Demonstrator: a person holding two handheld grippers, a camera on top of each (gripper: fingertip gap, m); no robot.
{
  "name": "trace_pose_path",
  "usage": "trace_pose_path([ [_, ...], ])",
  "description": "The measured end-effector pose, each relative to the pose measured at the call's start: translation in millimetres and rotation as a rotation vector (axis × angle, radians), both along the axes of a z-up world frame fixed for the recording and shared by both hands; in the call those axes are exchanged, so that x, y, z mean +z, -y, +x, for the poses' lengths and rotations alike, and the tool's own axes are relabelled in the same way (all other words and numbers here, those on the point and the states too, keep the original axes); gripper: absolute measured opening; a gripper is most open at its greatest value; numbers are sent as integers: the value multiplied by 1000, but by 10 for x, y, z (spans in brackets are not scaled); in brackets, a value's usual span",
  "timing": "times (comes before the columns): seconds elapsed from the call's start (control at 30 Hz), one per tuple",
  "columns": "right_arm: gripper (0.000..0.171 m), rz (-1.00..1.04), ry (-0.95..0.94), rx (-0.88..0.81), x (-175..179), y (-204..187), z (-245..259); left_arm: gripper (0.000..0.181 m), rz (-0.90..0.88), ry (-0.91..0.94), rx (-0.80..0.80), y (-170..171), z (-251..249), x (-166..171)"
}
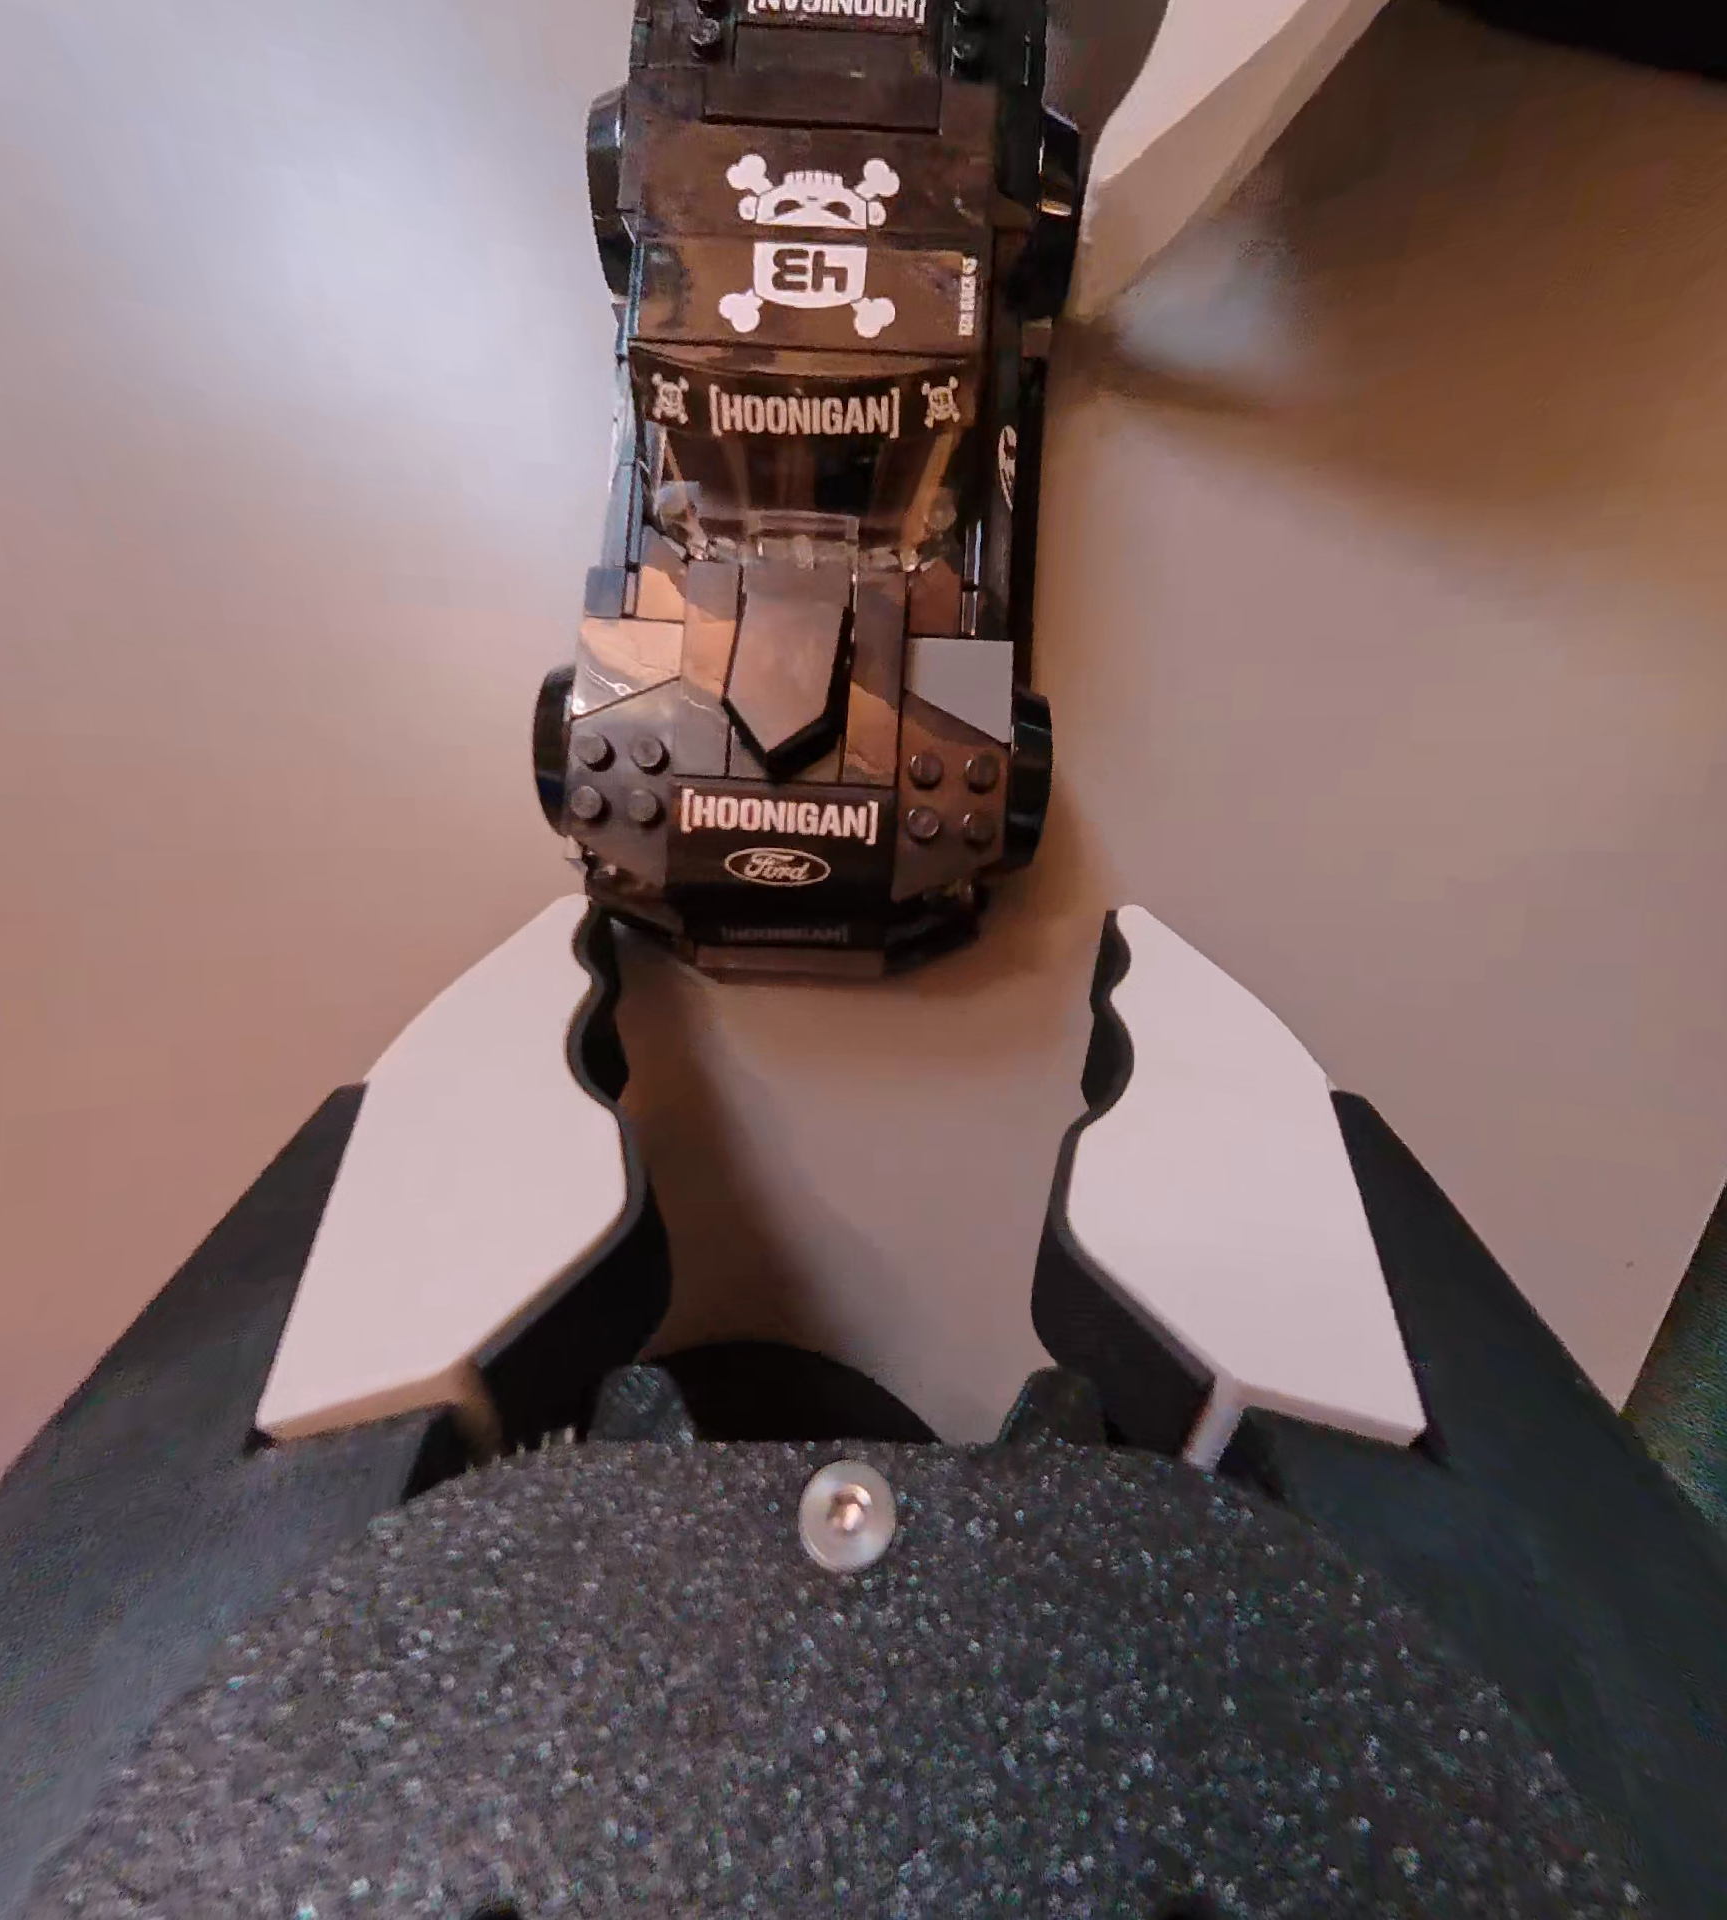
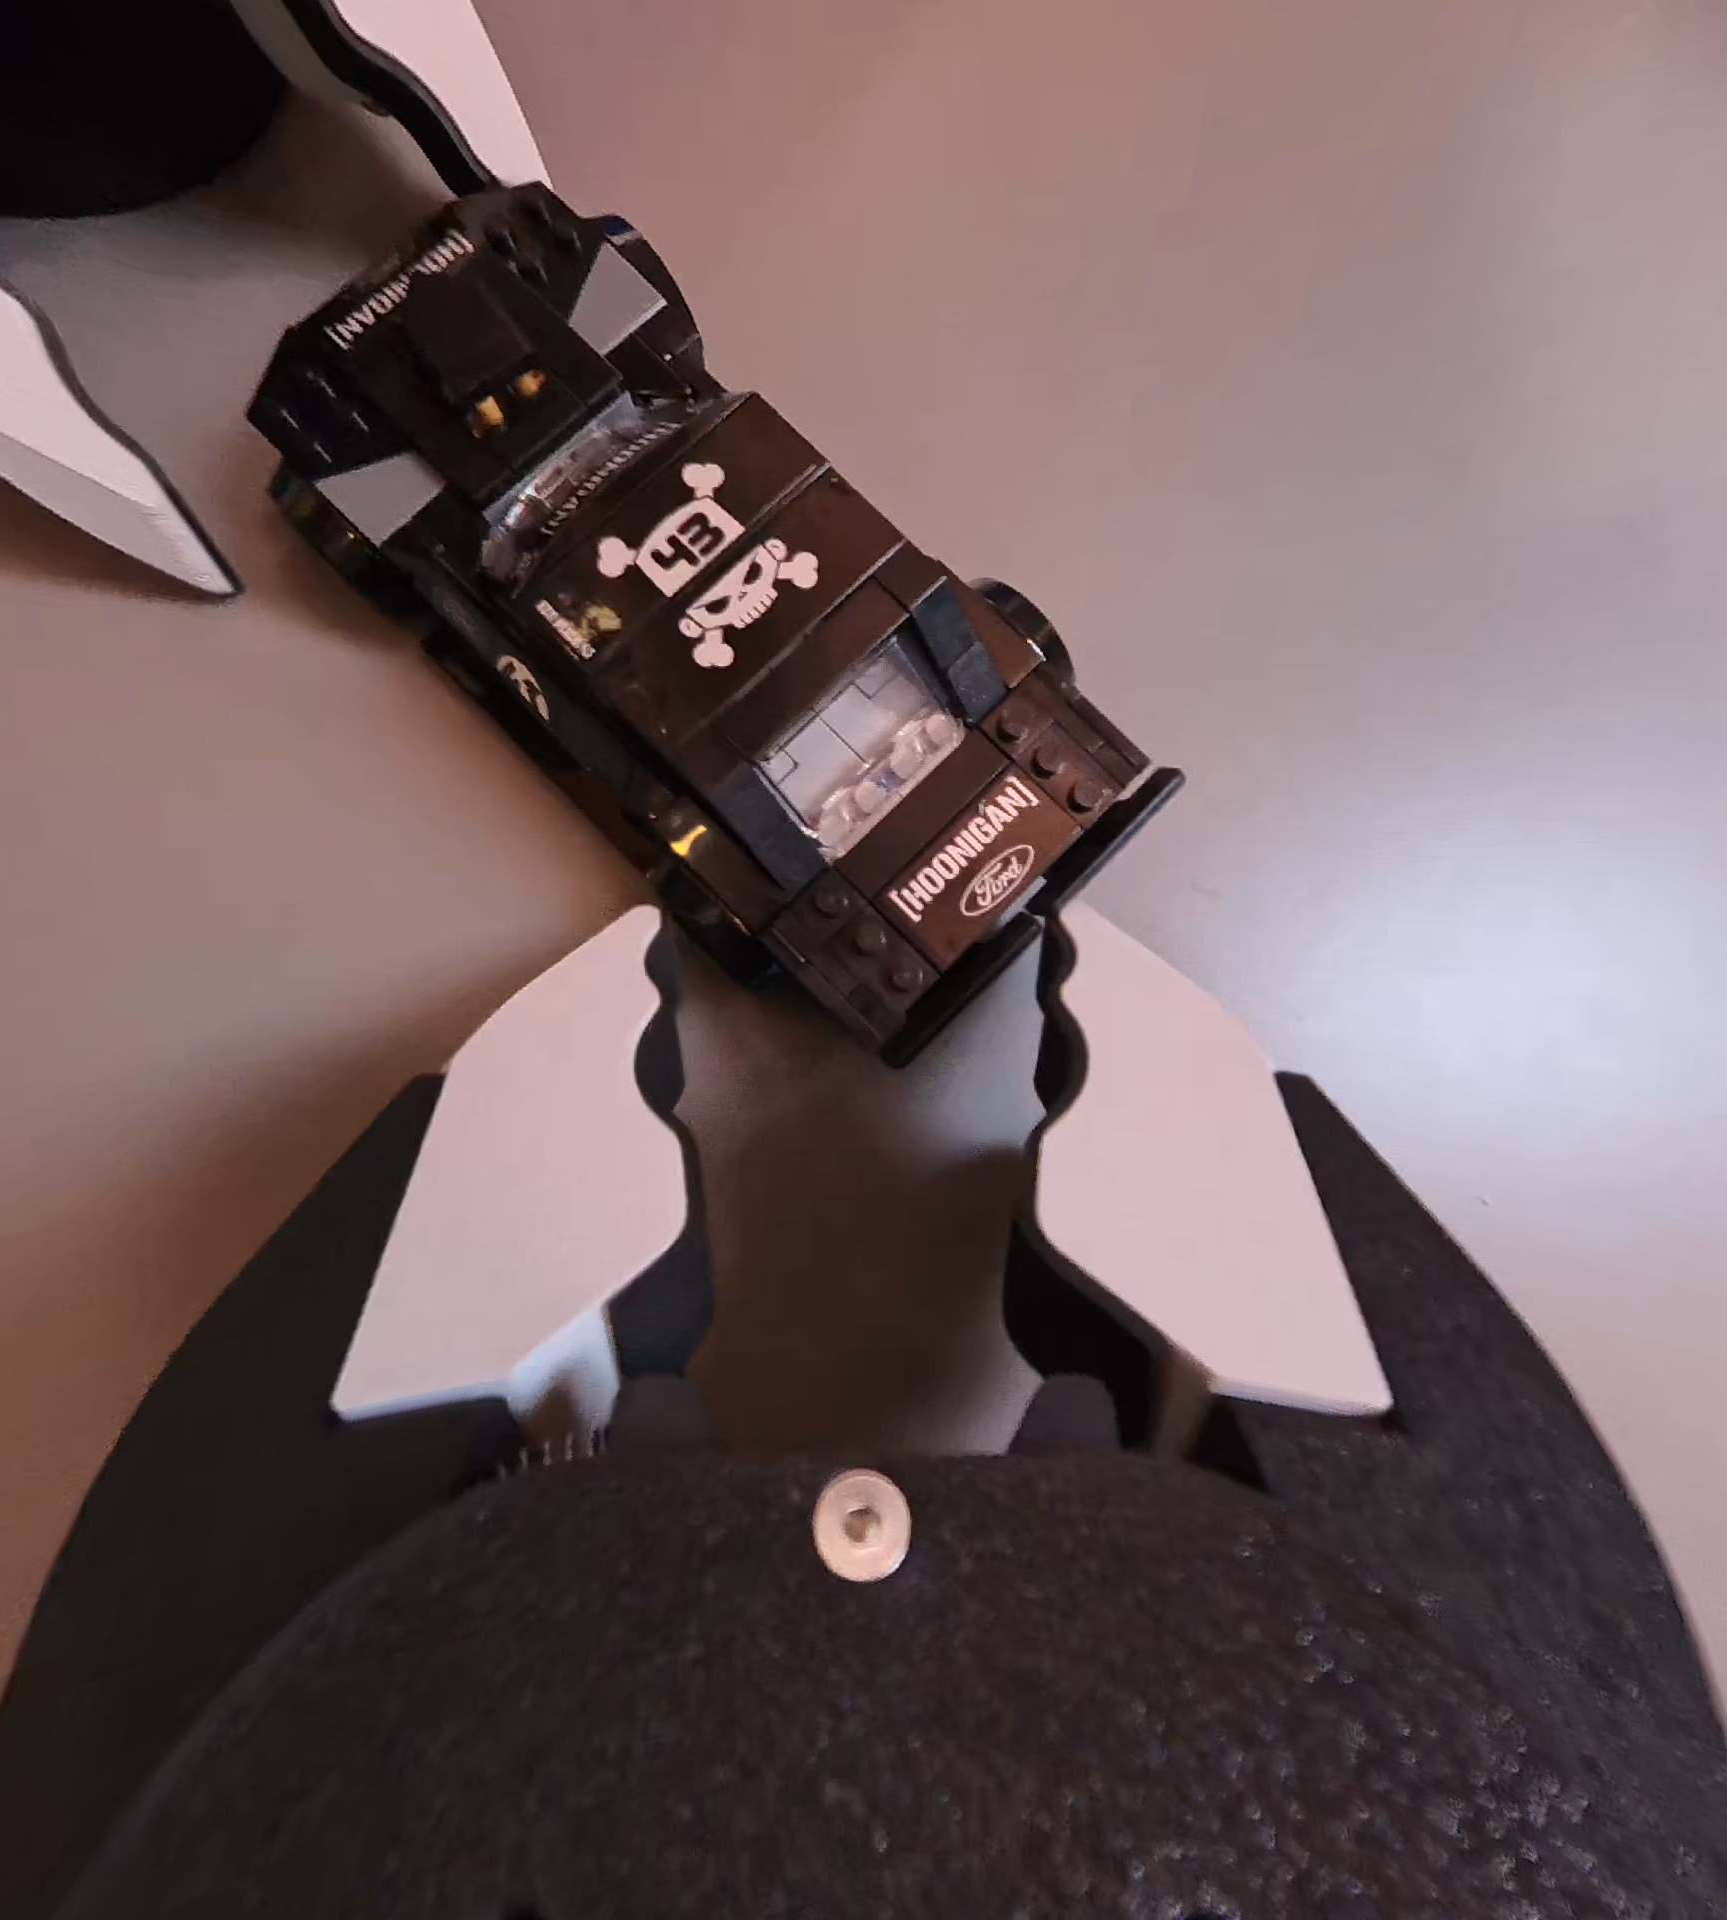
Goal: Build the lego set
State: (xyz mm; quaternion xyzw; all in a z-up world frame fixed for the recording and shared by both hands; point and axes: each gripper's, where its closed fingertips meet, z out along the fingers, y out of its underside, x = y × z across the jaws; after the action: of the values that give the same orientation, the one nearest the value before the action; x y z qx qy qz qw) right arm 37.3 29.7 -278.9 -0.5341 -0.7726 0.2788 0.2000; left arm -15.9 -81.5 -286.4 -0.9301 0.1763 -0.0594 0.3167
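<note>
Left wrist view: black lego car (image 1: 797, 582) on table (image 1: 215, 520), seemingly ungripped.

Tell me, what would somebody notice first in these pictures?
The black lego car with white skull stickers, sitting on the pale table right in the middle. Then the two open grippers facing each other: the left gripper at the car's front end and the right gripper at its back end.

The black lego car (image 1: 807, 582) carries white printed stickers, whose wording is not repeated here: a skull-and-crossbones emblem (image 1: 815, 244) with a number plaque on the roof, a lettered strip (image 1: 805, 414) across the top of the windscreen, a lettered hood sticker (image 1: 781, 821) with an oval badge (image 1: 778, 865) under it, and a matching tail sticker (image 2: 968, 847).
</note>
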Motion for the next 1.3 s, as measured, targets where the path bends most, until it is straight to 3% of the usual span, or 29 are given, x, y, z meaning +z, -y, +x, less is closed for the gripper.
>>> trace_pose_path([
  [0.43,64,-9,-38,3,71,-200,-124,76,-22,7,70,-246,-92,19],
  [0.6,60,-66,-33,21,83,-356,-174,81,-46,8,66,-387,-60,16],
  [0.73,67,-141,-71,23,90,-303,-160,88,-27,3,51,-418,-34,31],
  [1.07,74,-13,-144,56,130,-382,-115,99,46,4,110,-479,-20,22],
  [1.17,79,123,-138,168,246,-398,-151,99,45,1,115,-470,-42,29],
  [1.3,77,291,-52,463,411,-99,-306,101,68,6,96,-402,-81,196],
])
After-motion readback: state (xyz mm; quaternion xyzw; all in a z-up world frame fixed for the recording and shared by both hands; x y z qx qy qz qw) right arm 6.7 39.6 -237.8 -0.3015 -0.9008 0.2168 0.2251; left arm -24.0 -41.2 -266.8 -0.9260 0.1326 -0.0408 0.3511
